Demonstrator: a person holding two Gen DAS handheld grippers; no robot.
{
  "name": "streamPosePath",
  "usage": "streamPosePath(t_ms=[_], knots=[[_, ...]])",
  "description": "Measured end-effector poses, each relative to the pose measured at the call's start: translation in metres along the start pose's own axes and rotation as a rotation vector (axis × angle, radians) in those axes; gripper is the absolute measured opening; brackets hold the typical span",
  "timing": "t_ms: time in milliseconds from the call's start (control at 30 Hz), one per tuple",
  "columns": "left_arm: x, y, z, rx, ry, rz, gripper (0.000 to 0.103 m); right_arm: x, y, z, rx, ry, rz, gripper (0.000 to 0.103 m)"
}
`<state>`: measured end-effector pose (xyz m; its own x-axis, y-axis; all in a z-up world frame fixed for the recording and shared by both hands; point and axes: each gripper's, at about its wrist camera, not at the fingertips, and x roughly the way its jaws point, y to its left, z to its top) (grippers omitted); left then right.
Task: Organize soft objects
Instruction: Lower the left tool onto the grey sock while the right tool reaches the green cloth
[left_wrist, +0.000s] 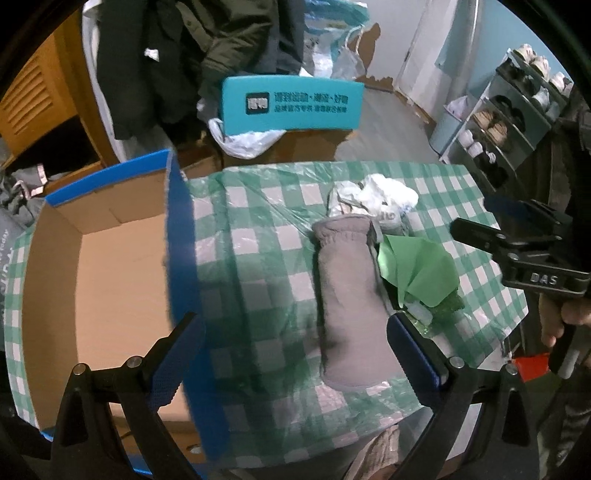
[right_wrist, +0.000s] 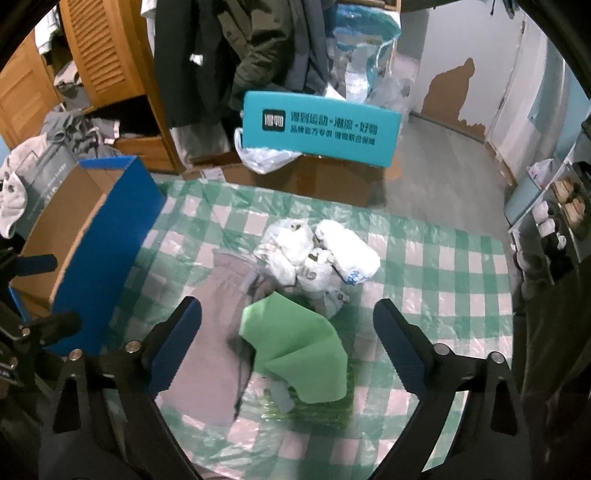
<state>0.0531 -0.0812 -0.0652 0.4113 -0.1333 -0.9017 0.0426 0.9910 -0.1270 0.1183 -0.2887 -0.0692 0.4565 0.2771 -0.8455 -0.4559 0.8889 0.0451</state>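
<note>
A grey soft mitten (left_wrist: 347, 295) lies lengthwise on the checked tablecloth (left_wrist: 258, 229). My left gripper (left_wrist: 295, 350) stands open above its near end, the right pad (left_wrist: 413, 354) beside the mitten and the left pad by the box wall. To the mitten's right lies a folded green cloth (left_wrist: 417, 269), with crumpled white plastic bags (left_wrist: 373, 199) behind it. My right gripper (right_wrist: 288, 343) hangs open over the green cloth (right_wrist: 295, 354), which lies between its pads untouched. The mitten (right_wrist: 218, 332) and bags (right_wrist: 317, 251) lie to the left of and beyond the cloth.
An open cardboard box (left_wrist: 92, 277) with blue outer walls stands at the table's left. A hand (left_wrist: 554, 317) holds the right gripper's black frame (left_wrist: 532, 273). Beyond the table are a teal sign board (right_wrist: 317, 125), hanging dark coats (right_wrist: 258, 55) and a shoe rack (left_wrist: 509, 122).
</note>
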Motion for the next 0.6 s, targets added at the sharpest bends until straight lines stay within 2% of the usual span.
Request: streamPosePath(t_ms=[367, 600], knots=[[0.039, -0.017, 0.008, 0.012, 0.076, -0.032, 0.1, 0.04, -0.022, -0.02, -0.006, 0.087, -0.002, 0.081], [0.066, -0.019, 0.013, -0.005, 0.112, -0.032, 0.1, 0.06, -0.028, -0.033, -0.032, 0.12, 0.004, 0.079]])
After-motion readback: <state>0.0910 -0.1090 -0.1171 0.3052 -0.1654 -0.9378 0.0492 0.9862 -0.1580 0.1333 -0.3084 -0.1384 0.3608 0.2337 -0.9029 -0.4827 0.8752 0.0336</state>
